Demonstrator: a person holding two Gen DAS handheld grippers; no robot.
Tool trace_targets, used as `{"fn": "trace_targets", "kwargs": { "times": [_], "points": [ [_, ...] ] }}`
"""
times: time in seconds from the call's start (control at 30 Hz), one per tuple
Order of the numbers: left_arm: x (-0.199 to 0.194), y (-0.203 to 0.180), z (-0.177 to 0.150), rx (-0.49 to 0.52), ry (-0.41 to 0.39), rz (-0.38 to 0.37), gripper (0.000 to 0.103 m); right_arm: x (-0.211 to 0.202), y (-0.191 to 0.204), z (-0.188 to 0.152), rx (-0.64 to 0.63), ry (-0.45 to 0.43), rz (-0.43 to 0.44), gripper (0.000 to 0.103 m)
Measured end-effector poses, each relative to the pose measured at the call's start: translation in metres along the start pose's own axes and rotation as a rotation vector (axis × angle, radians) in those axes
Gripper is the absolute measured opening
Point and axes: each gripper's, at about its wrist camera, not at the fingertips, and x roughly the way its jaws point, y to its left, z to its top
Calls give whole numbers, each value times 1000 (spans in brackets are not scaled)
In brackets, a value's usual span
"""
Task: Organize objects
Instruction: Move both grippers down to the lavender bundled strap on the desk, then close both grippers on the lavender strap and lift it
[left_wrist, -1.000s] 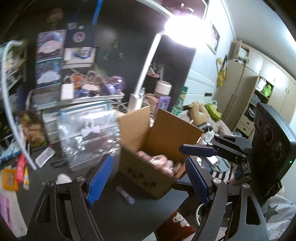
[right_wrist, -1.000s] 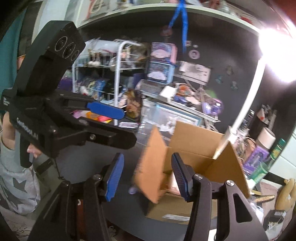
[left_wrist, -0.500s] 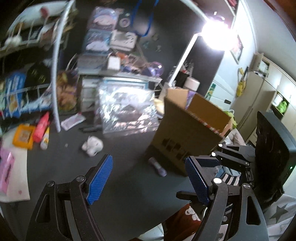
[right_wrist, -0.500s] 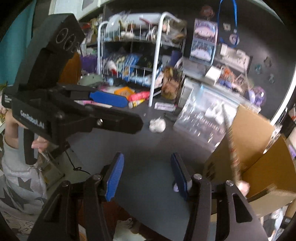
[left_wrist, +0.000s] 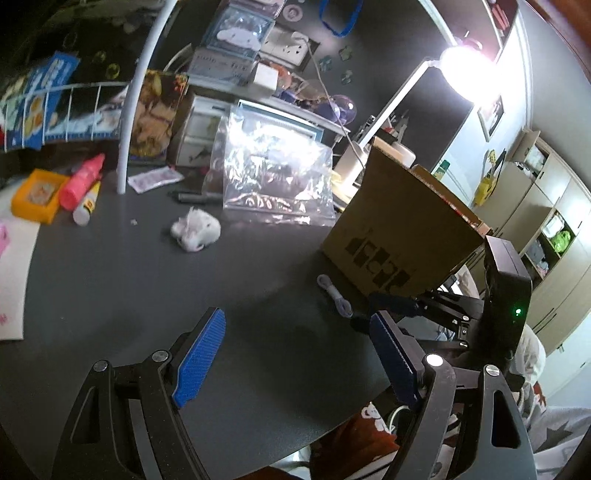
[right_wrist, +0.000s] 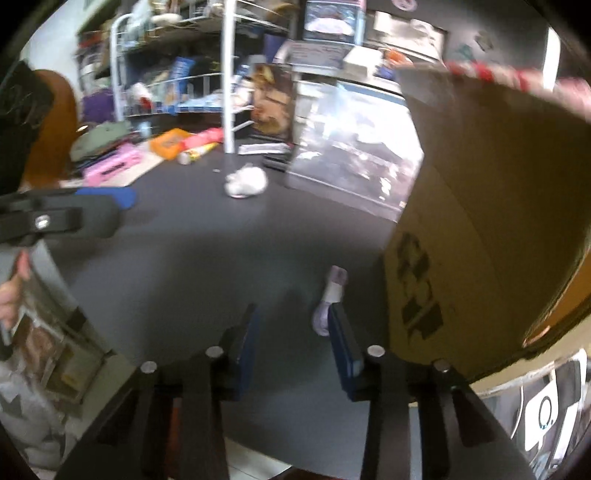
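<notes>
A brown cardboard box (left_wrist: 402, 229) stands on the dark table (left_wrist: 129, 295), at the right in both views (right_wrist: 480, 240). A small purple bundle (left_wrist: 334, 294) lies on the table at the box's foot; in the right wrist view it (right_wrist: 328, 299) sits just ahead of my right gripper's right finger. A white fluffy toy (left_wrist: 195, 232) lies mid-table, also in the right wrist view (right_wrist: 245, 181). My left gripper (left_wrist: 295, 363) is open and empty above the table's near edge. My right gripper (right_wrist: 293, 339) is open and empty, low by the box.
A clear plastic bag (left_wrist: 277, 177) leans behind the toy. A pink bottle (left_wrist: 81, 181), a small tube (left_wrist: 86, 206) and an orange tray (left_wrist: 37, 195) lie at the far left. A white wire rack (right_wrist: 229, 74) and cluttered shelves stand behind. A lamp (left_wrist: 461, 70) glares.
Both grippers have dropped lower and swung left. The box now sits at the right edge of both views and the purple bundle is close to my right gripper.
</notes>
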Motion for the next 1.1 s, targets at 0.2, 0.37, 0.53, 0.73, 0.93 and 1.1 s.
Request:
{"fn": "trace_targets", "kwargs": {
  "times": [0.2, 0.37, 0.53, 0.73, 0.93, 1.1],
  "points": [
    [7, 3, -6, -21, 8, -18, 79, 7, 4, -2, -6, -19, -47, 27],
    [10, 6, -9, -33, 13, -22, 79, 10, 18, -8, -10, -33, -53, 26],
    [9, 10, -13, -44, 13, -19, 79, 22, 2, -9, 90, -21, -79, 26],
    [11, 11, -14, -53, 18, -23, 79, 32, -7, -10, 126, -14, -78, 14],
    [15, 10, -13, -50, 29, -25, 79, 29, -7, -11, 130, -24, -23, 12],
    [17, 7, -11, -47, 33, -38, 79, 19, 8, -9, 80, -51, 79, 12]
  ]
}}
